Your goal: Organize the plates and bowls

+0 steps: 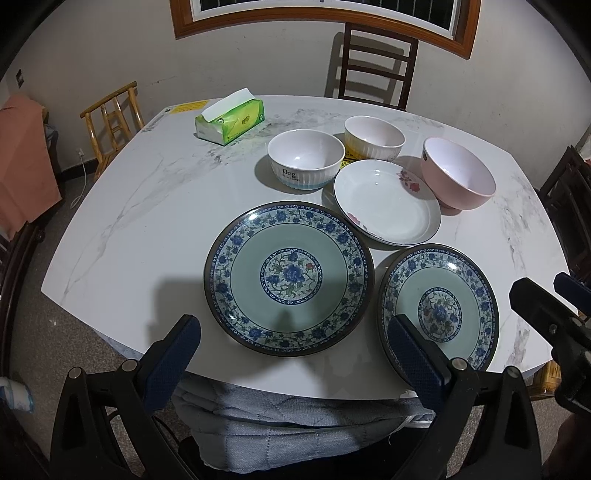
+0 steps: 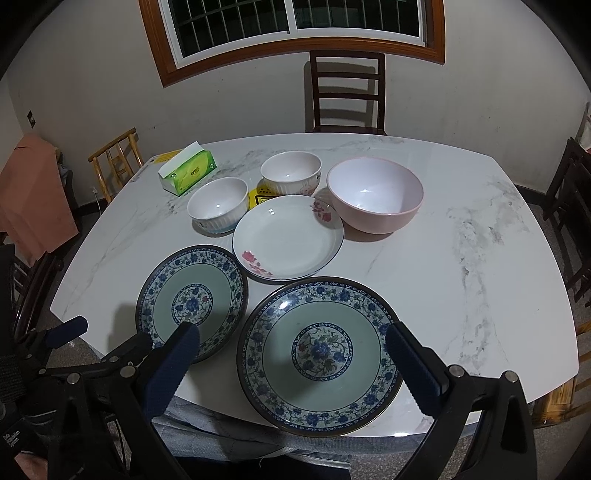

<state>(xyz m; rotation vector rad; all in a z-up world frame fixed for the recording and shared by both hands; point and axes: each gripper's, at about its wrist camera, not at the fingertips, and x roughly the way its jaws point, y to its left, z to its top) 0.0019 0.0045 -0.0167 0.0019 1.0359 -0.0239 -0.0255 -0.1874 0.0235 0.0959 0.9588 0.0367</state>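
Now I hold both hand-held grippers, left [image 1: 291,334] and right [image 2: 291,341], wide open and empty above two blue-patterned plates [image 1: 288,278] on the bench [image 1: 147,206].

the room is dim and both my views curve hard at the edges, corners lost to black, with the barred window [image 2: 295,22] showing only dark outside. light falls from above and behind me, so my wide-open left claw [image 1: 295,334] and right claw [image 2: 293,341] throw soft shadows onto the white marble-patterned table [image 2: 461,258]. small bright glints sit on the glossy blue-and-green floral plate [image 2: 319,356] and inside the pink round bowl [image 2: 375,194]; focus is fairly sharp mid-frame.
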